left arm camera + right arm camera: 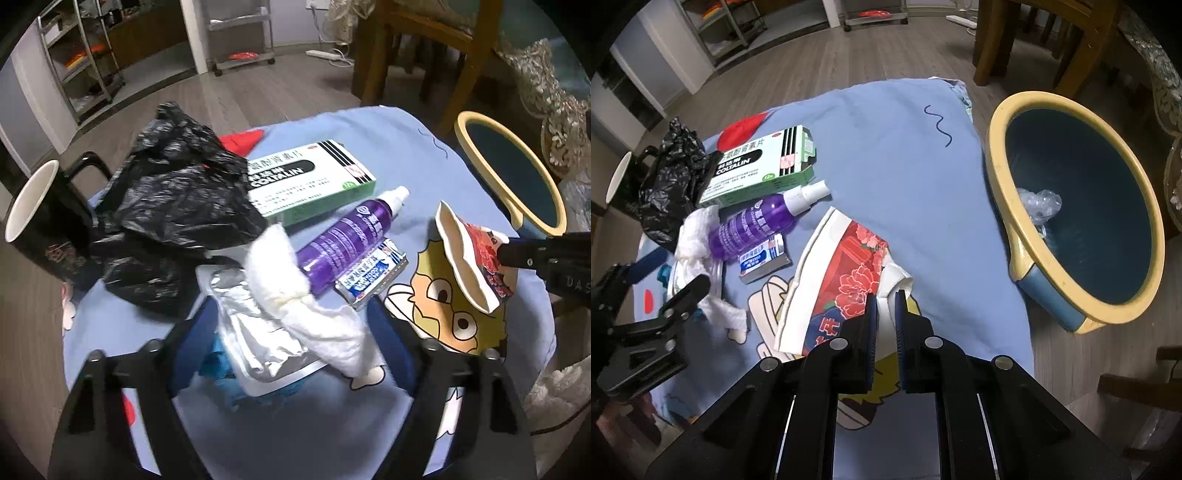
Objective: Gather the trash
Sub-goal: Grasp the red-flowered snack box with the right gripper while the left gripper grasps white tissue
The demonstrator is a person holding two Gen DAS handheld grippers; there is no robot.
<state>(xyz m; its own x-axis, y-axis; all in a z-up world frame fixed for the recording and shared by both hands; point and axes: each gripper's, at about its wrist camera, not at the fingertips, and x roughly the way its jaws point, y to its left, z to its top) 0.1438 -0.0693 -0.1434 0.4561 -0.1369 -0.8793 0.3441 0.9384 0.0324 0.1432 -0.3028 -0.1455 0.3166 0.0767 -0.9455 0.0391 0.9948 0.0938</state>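
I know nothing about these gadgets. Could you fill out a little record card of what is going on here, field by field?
Surface: blue cartoon cloth
Right gripper: shut on a crushed paper cup
Left gripper: open over a tissue and foil pouch
Bin: beside the cloth, clear plastic wad inside
Still on cloth: green box, purple bottle, small packet, black bag
Off to the side: black mug
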